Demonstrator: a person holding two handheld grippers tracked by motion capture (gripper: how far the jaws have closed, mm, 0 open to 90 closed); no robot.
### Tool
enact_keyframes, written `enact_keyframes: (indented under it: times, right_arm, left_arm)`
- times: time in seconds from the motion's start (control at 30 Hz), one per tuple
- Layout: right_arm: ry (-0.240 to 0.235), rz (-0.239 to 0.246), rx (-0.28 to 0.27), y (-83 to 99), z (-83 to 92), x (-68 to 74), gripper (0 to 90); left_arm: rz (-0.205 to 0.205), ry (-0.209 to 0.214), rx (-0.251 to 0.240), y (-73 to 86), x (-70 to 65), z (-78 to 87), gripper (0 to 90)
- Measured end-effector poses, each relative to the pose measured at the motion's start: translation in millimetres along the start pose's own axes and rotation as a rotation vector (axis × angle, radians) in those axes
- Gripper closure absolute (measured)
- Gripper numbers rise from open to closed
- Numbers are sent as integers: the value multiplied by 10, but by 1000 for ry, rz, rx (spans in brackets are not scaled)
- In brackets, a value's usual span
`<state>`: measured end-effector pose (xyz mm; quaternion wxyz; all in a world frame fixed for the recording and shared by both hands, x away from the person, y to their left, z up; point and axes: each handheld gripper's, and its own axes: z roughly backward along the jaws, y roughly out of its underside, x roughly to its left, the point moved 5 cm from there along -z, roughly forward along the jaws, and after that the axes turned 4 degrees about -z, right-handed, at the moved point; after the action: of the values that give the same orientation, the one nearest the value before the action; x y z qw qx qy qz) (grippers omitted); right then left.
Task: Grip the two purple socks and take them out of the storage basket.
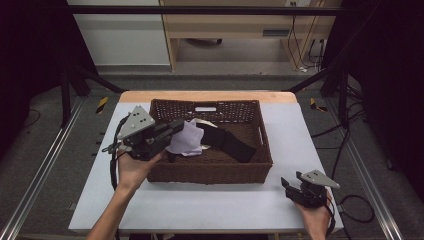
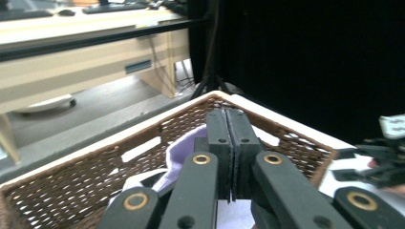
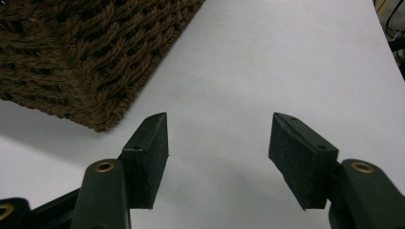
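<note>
A brown woven basket stands in the middle of the white table. My left gripper reaches over its left rim, shut on a lavender cloth that hangs from the jaw tips above the basket floor. In the left gripper view the jaws are pressed together, with the lavender cloth showing beside and under them against the basket wall. A black garment lies across the basket floor. My right gripper rests on the table at the front right, open with nothing between its jaws.
The basket's near corner is just left of my right gripper, with bare white tabletop ahead. The table's front strip lies between the two arms. A wooden desk stands beyond the table. Dark frame posts flank both sides.
</note>
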<state>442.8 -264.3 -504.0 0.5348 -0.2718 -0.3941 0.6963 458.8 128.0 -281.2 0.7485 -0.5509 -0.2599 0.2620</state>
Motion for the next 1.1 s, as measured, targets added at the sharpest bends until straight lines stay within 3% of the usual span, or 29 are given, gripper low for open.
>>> enact_keyframes:
  times: [0.2, 0.33, 0.53, 0.87, 1.0, 1.03, 1.07, 1.1]
  right_arm:
    - [-1, 0, 0, 1, 1, 6, 389]
    - [0, -1, 1, 0, 1, 6, 389]
    - [-1, -5, 2, 1, 1, 12, 389]
    - [5, 3, 7, 9, -2, 11, 389]
    - [4, 3, 6, 9, -1, 9, 389]
    - [5, 2, 8, 11, -3, 10, 389]
    - [4, 2, 10, 12, -4, 12, 389]
    - [6, 7, 10, 13, -7, 9, 389]
  left_arm:
    - [-26, 52, -16, 13, -228, 179, 883]
    - [-27, 68, -24, 56, -308, 248, 883]
    - [-45, 103, 8, 232, -476, 291, 882]
    - [-29, 175, 121, 735, -694, 180, 881]
    - [-13, 191, 185, 990, -742, 92, 881]
    - [3, 199, 220, 1129, -752, 36, 881]
    - [3, 199, 220, 1129, -752, 36, 881]
    - [17, 207, 259, 1275, -758, -28, 881]
